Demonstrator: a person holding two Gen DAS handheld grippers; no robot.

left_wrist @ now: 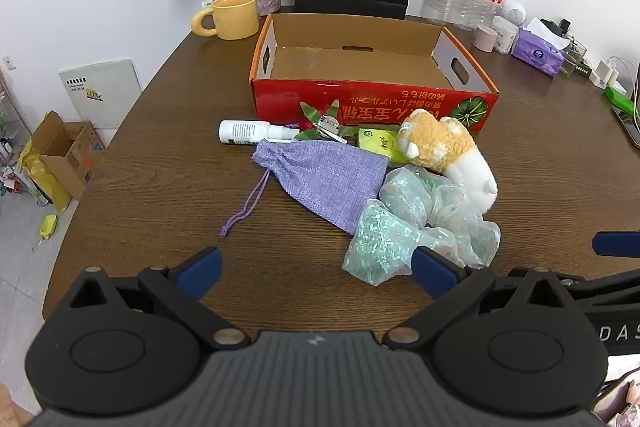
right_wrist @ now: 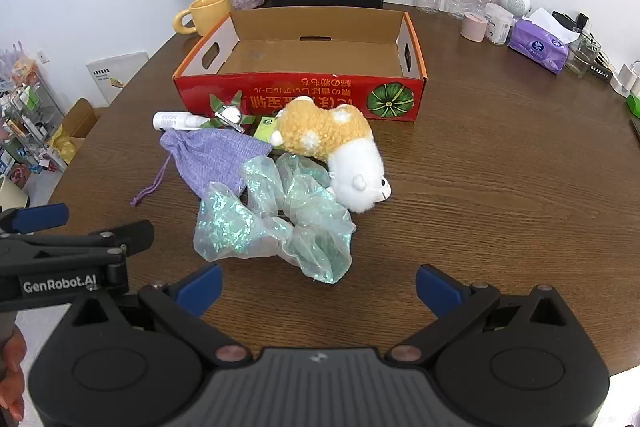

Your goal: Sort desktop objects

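Both the left gripper (left_wrist: 316, 273) and the right gripper (right_wrist: 318, 289) hover over the near edge of the wooden desk (right_wrist: 500, 167) with jaws spread fully wide and nothing between them. The items to sort lie in a cluster at twelve o'clock from the right gripper, just short of the red cardboard box (right_wrist: 300, 95): an iridescent green scrunchie (right_wrist: 276, 219) nearest, a plush toy (right_wrist: 340, 151) at one o'clock touching it, a purple drawstring pouch (right_wrist: 212, 159) at eleven o'clock, and a white bottle (right_wrist: 176, 121) beyond the pouch. The box stands open and holds nothing visible, with a yellow mug (right_wrist: 206, 13) behind its left corner.
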